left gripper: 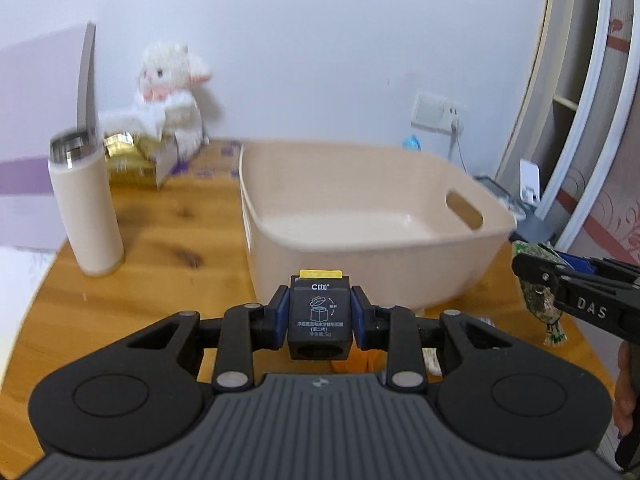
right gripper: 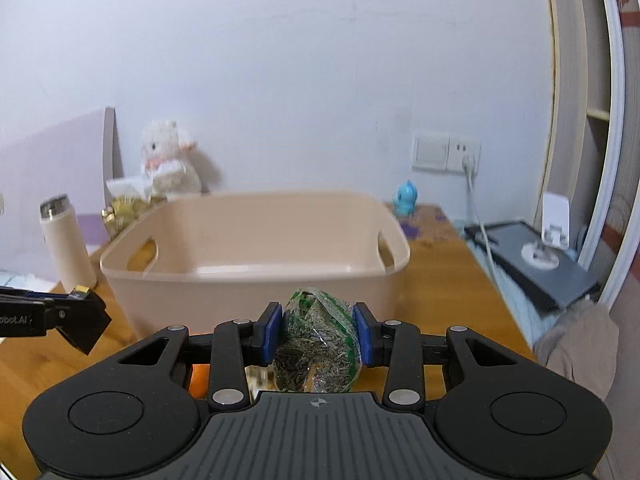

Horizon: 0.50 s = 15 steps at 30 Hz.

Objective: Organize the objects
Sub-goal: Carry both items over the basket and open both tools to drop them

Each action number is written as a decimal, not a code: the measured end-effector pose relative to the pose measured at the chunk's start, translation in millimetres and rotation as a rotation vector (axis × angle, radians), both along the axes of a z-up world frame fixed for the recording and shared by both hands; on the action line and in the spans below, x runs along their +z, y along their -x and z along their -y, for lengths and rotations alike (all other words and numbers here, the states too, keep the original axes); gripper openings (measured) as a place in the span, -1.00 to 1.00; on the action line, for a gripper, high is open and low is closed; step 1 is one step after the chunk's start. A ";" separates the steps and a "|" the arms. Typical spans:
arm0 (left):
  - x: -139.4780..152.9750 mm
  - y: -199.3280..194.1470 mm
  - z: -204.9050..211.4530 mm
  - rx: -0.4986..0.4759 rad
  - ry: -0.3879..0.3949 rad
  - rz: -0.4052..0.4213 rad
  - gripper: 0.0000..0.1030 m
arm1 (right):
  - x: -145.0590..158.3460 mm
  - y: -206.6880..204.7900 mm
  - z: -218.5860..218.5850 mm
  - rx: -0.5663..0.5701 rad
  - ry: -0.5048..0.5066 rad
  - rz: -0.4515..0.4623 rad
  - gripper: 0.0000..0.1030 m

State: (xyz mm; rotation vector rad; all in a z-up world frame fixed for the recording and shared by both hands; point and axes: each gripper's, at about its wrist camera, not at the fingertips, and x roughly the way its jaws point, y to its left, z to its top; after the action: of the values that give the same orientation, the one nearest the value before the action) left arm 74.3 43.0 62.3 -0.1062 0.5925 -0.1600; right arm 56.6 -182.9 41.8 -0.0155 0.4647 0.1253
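My left gripper (left gripper: 319, 316) is shut on a small black box (left gripper: 319, 322) with a yellow tab and white print, held above the wooden table just in front of the beige plastic basket (left gripper: 400, 248). My right gripper (right gripper: 318, 332) is shut on a clear green packet of seeds (right gripper: 320, 344), also in front of the basket (right gripper: 256, 276). The basket's inside looks bare in both views. In the left wrist view the right gripper (left gripper: 536, 276) with the seed packet (left gripper: 540, 304) enters from the right. In the right wrist view the left gripper (right gripper: 80, 316) enters from the left.
A cream thermos (left gripper: 86, 204) stands left of the basket. A white plush toy (left gripper: 168, 92) and gold packets (left gripper: 128, 160) sit at the back left. A blue figurine (right gripper: 405, 198), a wall socket with cable (right gripper: 464, 156) and a dark device (right gripper: 536, 264) are on the right. Something orange (left gripper: 356, 360) lies under the grippers.
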 end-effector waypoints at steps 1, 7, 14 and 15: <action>5.3 -3.4 1.2 0.004 -0.003 0.014 -0.35 | 4.5 -1.6 0.1 0.001 -0.001 0.015 -0.31; 31.7 -30.0 10.0 0.026 -0.022 0.088 -0.35 | 22.5 -17.8 0.0 -0.002 0.020 0.078 -0.31; 35.4 -80.8 27.9 0.030 -0.037 0.067 -0.35 | 25.8 -56.9 -2.0 -0.014 0.049 0.078 -0.31; 33.0 -89.3 32.3 0.029 -0.047 0.058 -0.35 | 24.5 -61.9 -2.6 -0.016 0.051 0.073 -0.31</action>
State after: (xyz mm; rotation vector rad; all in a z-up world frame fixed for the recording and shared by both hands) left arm 163.6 10.7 95.3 -0.0643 0.5363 -0.1209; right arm 118.6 -180.2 66.3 -0.0659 0.3948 0.0966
